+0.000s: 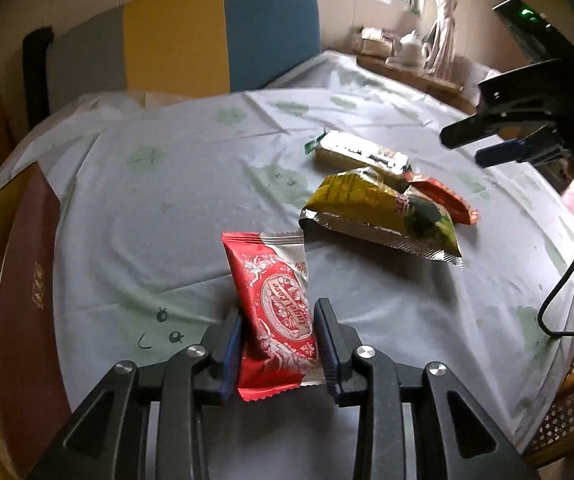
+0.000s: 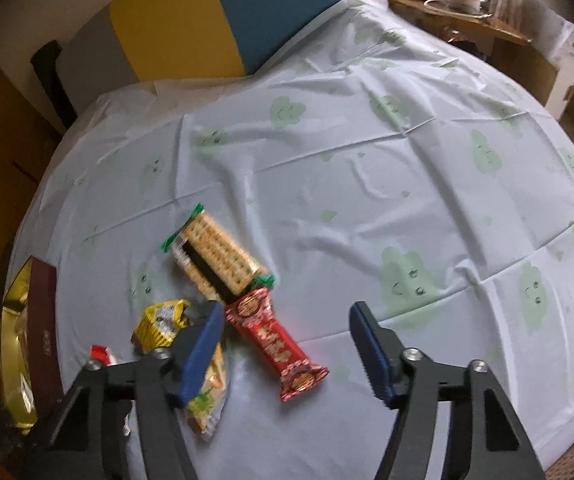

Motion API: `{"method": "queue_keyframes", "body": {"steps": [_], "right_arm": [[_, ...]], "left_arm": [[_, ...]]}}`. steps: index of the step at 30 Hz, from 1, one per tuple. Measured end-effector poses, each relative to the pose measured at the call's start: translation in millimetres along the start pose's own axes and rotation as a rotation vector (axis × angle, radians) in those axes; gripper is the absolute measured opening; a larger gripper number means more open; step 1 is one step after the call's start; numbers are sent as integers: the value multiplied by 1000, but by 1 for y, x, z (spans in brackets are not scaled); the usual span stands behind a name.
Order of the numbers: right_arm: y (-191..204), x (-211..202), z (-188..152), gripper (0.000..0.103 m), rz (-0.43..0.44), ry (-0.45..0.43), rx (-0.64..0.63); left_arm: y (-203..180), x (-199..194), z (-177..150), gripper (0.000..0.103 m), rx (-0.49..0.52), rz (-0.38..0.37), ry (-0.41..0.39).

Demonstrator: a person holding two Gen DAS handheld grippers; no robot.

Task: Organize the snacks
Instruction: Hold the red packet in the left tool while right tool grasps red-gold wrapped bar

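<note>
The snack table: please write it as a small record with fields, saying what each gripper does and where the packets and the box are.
surface: table with pale tablecloth
left gripper: shut on red and white packet, lifted off the cloth
right gripper: open, nothing held, above red bar packet
on cloth: cracker packet, yellow packet, red bar packet
box: dark red box at the left edge of the table

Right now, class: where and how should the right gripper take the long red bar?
Probably at the bar's narrow middle, from above, fingers across its width. It lies flat and diagonal on the cloth, so the right gripper should turn to match. Its top end touches the cracker pack; the lower end is free.
</note>
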State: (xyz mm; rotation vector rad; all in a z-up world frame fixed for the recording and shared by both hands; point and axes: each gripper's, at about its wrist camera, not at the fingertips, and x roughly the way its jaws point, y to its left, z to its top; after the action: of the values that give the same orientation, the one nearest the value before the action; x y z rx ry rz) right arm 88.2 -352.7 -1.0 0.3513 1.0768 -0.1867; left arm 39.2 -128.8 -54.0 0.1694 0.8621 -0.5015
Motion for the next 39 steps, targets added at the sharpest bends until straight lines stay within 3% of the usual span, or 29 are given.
{"method": "queue_keyframes", "body": {"steps": [7, 21, 29, 30, 31, 33, 39], "right_arm": [[15, 12, -9, 62, 5, 60, -61], [12, 38, -9, 58, -111, 141, -109], [21, 50, -12, 57, -128, 185, -171], [22, 54, -13, 50, -142, 194, -187], [26, 56, -15, 33, -164, 199, -215], [34, 55, -18, 21, -185, 181, -258], [36, 60, -19, 23, -177, 191, -258]], "left_arm": [[-2, -3, -10, 34, 19, 19, -58], [1, -3, -12, 35, 5, 7, -75], [2, -5, -13, 35, 1, 2, -79], [2, -5, -13, 35, 0, 1, -80], [2, -6, -13, 35, 0, 1, -80], [3, -6, -13, 35, -2, -1, -80], [3, -6, -14, 35, 0, 0, -80]]}}
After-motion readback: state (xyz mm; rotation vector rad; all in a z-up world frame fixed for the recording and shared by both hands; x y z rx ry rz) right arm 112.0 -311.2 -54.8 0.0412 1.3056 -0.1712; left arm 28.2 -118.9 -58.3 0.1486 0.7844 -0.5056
